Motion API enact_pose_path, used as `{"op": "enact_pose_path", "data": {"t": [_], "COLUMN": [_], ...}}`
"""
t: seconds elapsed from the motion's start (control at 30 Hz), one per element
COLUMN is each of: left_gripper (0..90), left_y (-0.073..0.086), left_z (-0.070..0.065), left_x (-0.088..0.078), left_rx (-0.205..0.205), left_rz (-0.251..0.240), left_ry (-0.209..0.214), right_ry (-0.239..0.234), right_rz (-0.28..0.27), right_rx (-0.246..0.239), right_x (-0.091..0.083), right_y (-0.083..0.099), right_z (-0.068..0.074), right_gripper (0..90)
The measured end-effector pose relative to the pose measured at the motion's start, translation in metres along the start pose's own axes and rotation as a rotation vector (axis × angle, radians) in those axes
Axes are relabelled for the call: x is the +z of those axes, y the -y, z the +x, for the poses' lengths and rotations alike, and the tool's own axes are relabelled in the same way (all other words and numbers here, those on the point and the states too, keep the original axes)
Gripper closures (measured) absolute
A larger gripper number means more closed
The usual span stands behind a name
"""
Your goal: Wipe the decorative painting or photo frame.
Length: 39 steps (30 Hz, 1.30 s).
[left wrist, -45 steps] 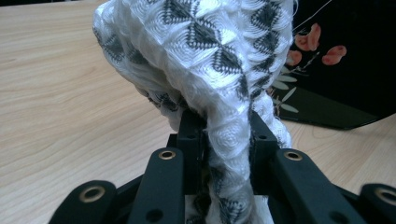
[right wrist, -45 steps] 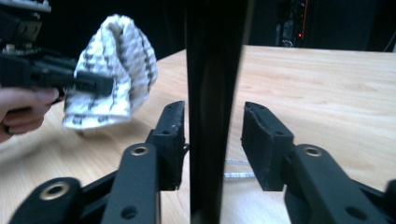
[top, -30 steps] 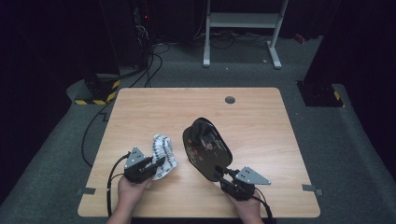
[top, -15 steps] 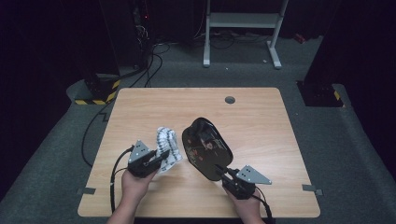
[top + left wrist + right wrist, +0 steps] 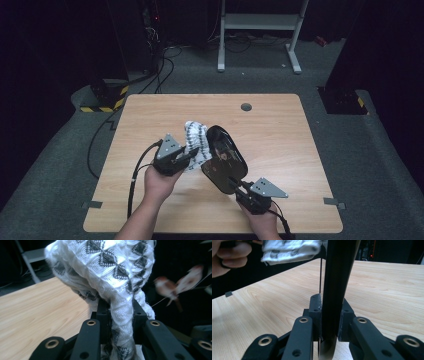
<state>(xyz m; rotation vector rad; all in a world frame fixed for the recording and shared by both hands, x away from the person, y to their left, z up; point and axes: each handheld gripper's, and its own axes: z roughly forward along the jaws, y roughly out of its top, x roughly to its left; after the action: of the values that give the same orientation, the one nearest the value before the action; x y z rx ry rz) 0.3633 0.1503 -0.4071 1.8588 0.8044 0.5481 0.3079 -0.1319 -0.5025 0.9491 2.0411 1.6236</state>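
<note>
The high view looks forward and down over the whole wooden table, while each gripper view sits very close along its own jaws, sharing the patterned cloth and, probably, the blurred dark tray.

your left gripper and right gripper are matte black, each with a grey three-cornered plate on top and a black cable trailing back. up close, the jaw links carry brass-ringed holes. your forearms are bare, no sleeves showing.
</note>
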Motion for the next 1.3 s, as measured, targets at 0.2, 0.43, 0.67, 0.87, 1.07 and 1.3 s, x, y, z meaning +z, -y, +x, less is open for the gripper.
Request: {"op": "enact_pose_path", "data": {"t": [0.2,0.43,0.67,0.87,1.07,1.3], "left_gripper": [75.1,75.5,75.4,75.6,75.8,75.8], "left_y": [-0.018,-0.035,-0.048,-0.050,-0.043,-0.032], "left_z": [-0.017,-0.043,-0.062,-0.040,-0.003,0.015], "left_x": [0.007,0.006,0.007,0.007,0.010,0.015], "left_rx": [0.027,0.059,0.112,0.065,0.006,-0.033], "left_rz": [-0.030,-0.079,-0.112,-0.126,-0.112,-0.081], "left_ry": [0.046,0.125,0.153,0.094,-0.015,-0.067], "right_ry": [-0.007,-0.008,-0.008,-0.012,-0.013,-0.016], "right_rz": [0.004,0.008,0.013,0.014,0.012,0.006], "right_rx": [-0.002,0.003,0.006,0.004,0.003,-0.005], "right_x": [0.001,0.001,0.001,0.001,0.001,0.002], "right_y": [0.000,0.000,0.000,0.000,0.000,0.000], "right_z": [0.000,-0.001,-0.002,-0.003,-0.002,-0.001], "right_gripper": [78.6,78.6,78.6,78.5,78.5,78.6]}}
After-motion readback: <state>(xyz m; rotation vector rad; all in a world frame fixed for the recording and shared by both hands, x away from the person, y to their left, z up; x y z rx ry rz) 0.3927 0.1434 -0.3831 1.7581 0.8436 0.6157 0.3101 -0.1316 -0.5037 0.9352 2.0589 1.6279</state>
